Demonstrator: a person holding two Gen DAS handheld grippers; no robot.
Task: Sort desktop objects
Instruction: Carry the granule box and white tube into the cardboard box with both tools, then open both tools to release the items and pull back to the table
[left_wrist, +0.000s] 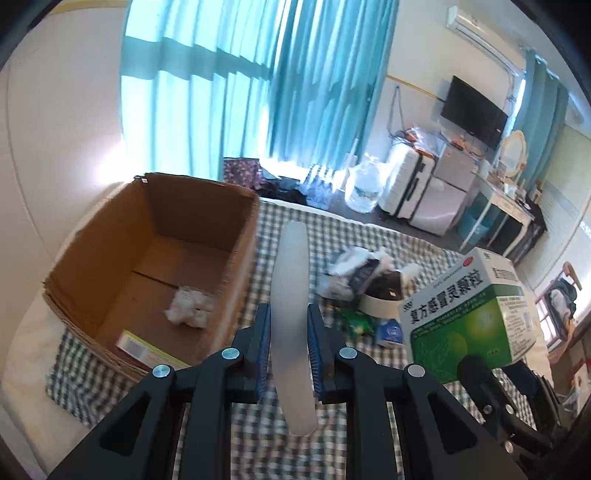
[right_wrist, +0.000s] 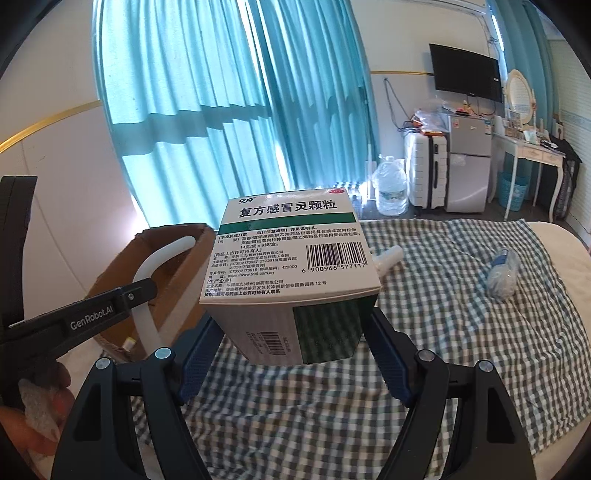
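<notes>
Both tools are loaded and raised above the checked cloth (right_wrist: 461, 295).

Left tool (left_wrist: 289, 325): jaws closed part-way onto a white curved plastic piece (left_wrist: 291, 295). Its long axis runs forward along the fingers, sticking out past the tips and back toward the camera. In the right wrist view the same piece bends like a hook over the cardboard box (left_wrist: 155, 258).

Right tool (right_wrist: 291, 350): jaws set wide, clamped on the two sides of a green and white medicine box (right_wrist: 291, 273), barcode face up, held clear of the cloth.

Key relation: the cardboard box sits forward and to the left of both tools. The left tool is nearer to it, just beside its right wall; the right tool is farther off, to the right. The box already holds a crumpled tissue (left_wrist: 188, 306) and a flat packet.

Judgement: the white piece probably goes in first, by swinging left over the rim.

A heap of wrappers (left_wrist: 362, 280) lies on the cloth; contents blurred, possibly packets and tissue. A blue bagged item (right_wrist: 502, 277) lies well apart to the right.
</notes>
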